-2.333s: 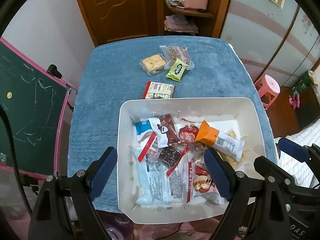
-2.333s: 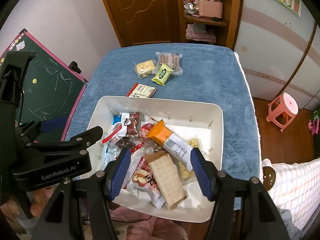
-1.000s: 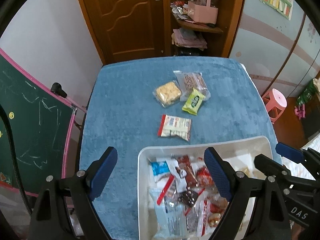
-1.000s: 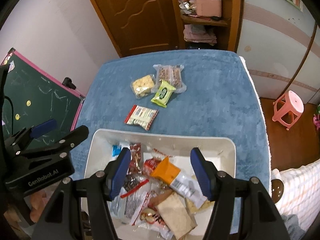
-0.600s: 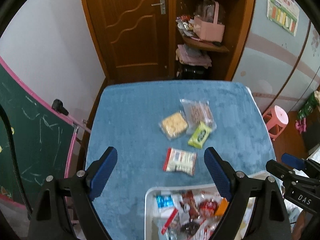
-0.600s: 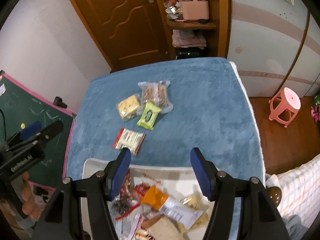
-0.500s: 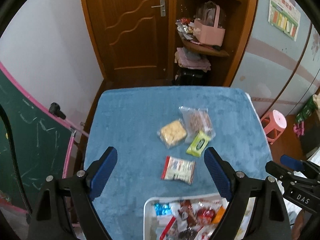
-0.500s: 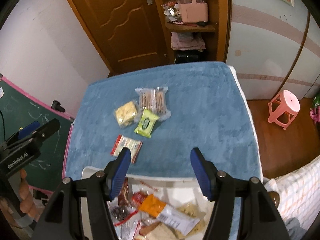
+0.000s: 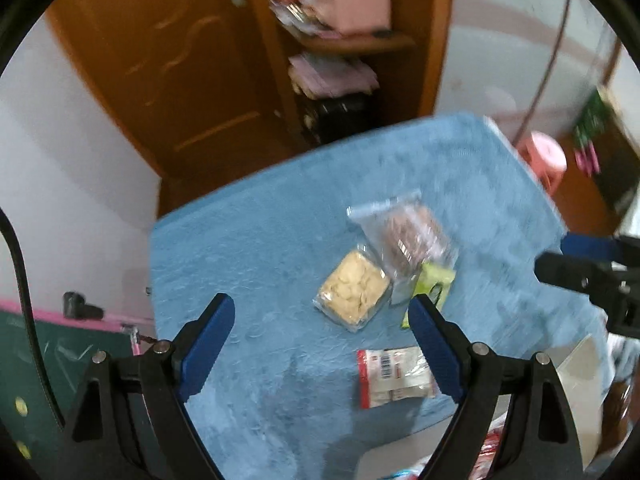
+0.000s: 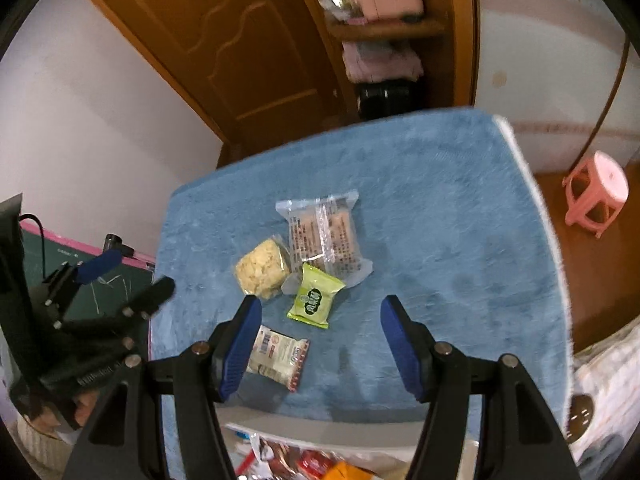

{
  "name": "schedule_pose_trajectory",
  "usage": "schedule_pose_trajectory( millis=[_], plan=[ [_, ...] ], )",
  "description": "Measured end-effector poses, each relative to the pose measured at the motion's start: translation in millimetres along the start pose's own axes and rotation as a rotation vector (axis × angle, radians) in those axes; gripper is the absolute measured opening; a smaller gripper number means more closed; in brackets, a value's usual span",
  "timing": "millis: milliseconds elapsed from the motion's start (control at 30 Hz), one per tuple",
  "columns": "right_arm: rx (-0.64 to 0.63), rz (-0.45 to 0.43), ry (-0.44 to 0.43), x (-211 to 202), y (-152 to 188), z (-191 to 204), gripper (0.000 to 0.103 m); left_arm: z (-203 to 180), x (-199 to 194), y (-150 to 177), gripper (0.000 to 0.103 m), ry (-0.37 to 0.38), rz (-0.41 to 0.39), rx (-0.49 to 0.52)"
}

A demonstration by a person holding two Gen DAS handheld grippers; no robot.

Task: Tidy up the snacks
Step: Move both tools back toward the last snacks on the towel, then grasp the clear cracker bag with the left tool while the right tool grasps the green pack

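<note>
Both the left gripper (image 9: 320, 344) and right gripper (image 10: 320, 344) hang open and empty above four loose packets at frame centre, likely reaching for the red-edged white foil packet (image 10: 279, 356), which calls for descending and pinching it.

A table covered by a blue plush cloth (image 10: 440, 216) carries everything. Around its middle lie four wrapped snacks. Farthest is a clear packet of brown biscuits (image 10: 324, 236). Touching its left edge is a clear packet of pale yellow crackers (image 10: 262, 268). A small green packet (image 10: 316, 296) overlaps the biscuit packet's near end. Nearer and slightly left, apart from the others, lies a white packet with red ends (image 10: 278, 356). At the near edge sits a white bin (image 10: 320, 436) holding more snacks.
</note>
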State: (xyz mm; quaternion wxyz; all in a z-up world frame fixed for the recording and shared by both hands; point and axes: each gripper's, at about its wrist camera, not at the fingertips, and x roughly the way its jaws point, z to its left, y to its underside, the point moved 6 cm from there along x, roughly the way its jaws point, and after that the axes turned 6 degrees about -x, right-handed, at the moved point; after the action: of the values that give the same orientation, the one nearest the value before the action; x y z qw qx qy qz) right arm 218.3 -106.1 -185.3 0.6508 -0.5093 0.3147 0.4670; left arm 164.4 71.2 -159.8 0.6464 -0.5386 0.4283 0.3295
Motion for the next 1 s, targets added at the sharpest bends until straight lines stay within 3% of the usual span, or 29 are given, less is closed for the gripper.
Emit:
schedule_pose_trajectory(
  millis=[267, 533, 700, 1000],
  plan=[
    [0.068, 0.175, -0.021, 95.4, 17.6, -1.0, 0.063, -8.7, 87.7, 18.7, 0.088, -0.005, 0.138, 0.194],
    [0.133, 0.251, -0.018, 149.2, 25.1, -1.4, 0.062, -18.0, 124.5, 23.3, 0.088, 0.031, 0.197, 0.274],
    [0.098, 0.252, 0.043, 157.4, 26.6, -0.2, 0.041, -25.4, 133.0, 17.6, 0.088, 0.048, 0.202, 0.301],
    [0.145, 0.243, 0.068, 139.5, 34.5, -28.4, 0.040, -42.6, 163.5, 16.8, 0.088, 0.052, 0.259, 0.323]
  ],
)
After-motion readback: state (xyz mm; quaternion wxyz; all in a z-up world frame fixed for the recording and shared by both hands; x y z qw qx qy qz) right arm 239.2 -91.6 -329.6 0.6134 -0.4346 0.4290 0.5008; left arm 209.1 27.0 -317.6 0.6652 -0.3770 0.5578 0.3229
